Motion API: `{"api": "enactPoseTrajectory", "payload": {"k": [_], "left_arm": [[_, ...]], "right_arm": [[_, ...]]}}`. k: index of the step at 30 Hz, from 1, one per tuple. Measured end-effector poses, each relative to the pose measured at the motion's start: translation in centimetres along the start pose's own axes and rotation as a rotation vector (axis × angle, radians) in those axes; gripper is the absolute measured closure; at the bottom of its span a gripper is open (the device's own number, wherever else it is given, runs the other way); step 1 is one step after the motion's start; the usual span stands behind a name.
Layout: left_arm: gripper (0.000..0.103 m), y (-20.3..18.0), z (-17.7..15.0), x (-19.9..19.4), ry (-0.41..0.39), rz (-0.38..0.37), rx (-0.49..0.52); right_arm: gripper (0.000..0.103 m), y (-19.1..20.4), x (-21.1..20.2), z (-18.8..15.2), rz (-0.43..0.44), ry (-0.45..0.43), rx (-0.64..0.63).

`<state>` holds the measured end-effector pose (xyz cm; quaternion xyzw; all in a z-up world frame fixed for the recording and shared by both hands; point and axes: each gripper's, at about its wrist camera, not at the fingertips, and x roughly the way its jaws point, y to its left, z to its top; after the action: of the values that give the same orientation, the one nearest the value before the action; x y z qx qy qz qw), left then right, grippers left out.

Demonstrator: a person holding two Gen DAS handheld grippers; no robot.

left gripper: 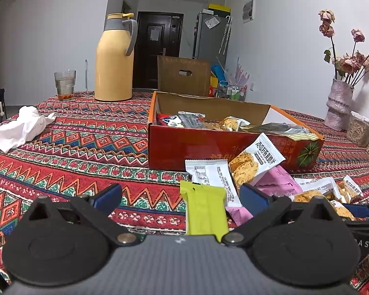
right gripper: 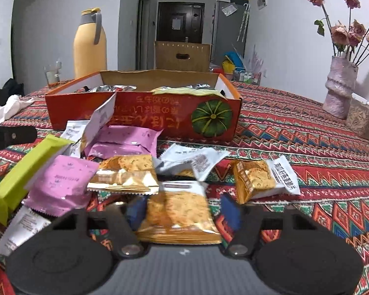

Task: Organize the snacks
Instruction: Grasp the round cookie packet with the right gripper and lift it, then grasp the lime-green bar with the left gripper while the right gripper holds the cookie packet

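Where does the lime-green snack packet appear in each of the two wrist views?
Left wrist view: lime-green snack packet lies bottom centre, near the right blue finger.
Right wrist view: the packet lies at the far left, tilted, beside a pink packet.
Shared landmark: the orange pumpkin box behind it.

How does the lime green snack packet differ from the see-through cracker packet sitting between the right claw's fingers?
The lime green packet is opaque and plain, long and narrow; the cracker packet is clear-fronted with gold edges, showing the round cracker inside, and squarer. The green one lies at the left of the pile, propped on a pink packet; the cracker packet sits between the right claw's fingers. Both are sealed snacks still outside the orange box.
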<state>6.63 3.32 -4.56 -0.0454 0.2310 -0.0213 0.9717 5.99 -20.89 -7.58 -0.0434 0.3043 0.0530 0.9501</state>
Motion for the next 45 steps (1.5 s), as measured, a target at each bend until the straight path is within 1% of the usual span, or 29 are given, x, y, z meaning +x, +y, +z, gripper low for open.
{"api": "enactPoseTrajectory", "payload": {"k": [4, 6, 7, 14, 19, 21, 26, 31, 35, 39, 42, 44, 45], "left_arm": [[0.000, 0.0, 0.0, 0.0, 0.002, -0.001, 0.001], [0.000, 0.0, 0.0, 0.0, 0.002, 0.000, 0.000], [0.000, 0.0, 0.0, 0.0, 0.002, 0.000, 0.000], [0.000, -0.1, 0.0, 0.1, 0.006, 0.007, 0.003], [0.000, -0.4, 0.0, 0.2, 0.012, 0.017, 0.017], [0.000, -0.4, -0.1, 0.2, 0.015, 0.020, 0.020], [0.000, -0.6, 0.0, 0.5, 0.039, 0.028, 0.037], [0.000, -1.3, 0.1, 0.9, 0.099, 0.039, 0.087], [0.001, -1.8, 0.0, 1.0, 0.141, 0.070, 0.120], [0.014, -2.1, -0.2, 1.3, 0.197, 0.067, 0.128], [0.016, -2.4, -0.4, 1.8, 0.241, 0.079, 0.123], [0.021, -2.5, -0.5, 2.0, 0.254, 0.075, 0.117], [0.027, -2.6, -0.6, 2.1, 0.261, 0.069, 0.113]], "right_arm": [[0.057, 0.0, 0.2, 0.1, 0.012, -0.007, -0.002], [0.062, -0.1, 0.0, 0.1, 0.011, -0.019, 0.005], [0.062, -0.3, -0.1, 0.1, 0.006, -0.026, 0.011], [0.063, -2.4, -2.6, 0.4, -0.040, -0.147, 0.059], [0.063, -3.3, -2.4, 0.9, -0.077, -0.210, 0.060], [0.062, -3.6, -1.7, 1.0, -0.090, -0.214, 0.064], [0.062, -4.1, -0.7, 1.0, -0.079, -0.217, 0.087], [0.062, -3.9, -0.8, 0.7, -0.070, -0.232, 0.084], [0.062, -3.7, -1.0, 0.5, -0.064, -0.238, 0.078], [0.062, -3.9, -1.1, 0.5, -0.052, -0.241, 0.089], [0.062, -4.0, -1.1, 0.4, -0.044, -0.244, 0.092], [0.062, -4.0, -1.2, 0.4, -0.040, -0.247, 0.093], [0.062, -4.1, -1.2, 0.3, -0.037, -0.248, 0.094]]}}
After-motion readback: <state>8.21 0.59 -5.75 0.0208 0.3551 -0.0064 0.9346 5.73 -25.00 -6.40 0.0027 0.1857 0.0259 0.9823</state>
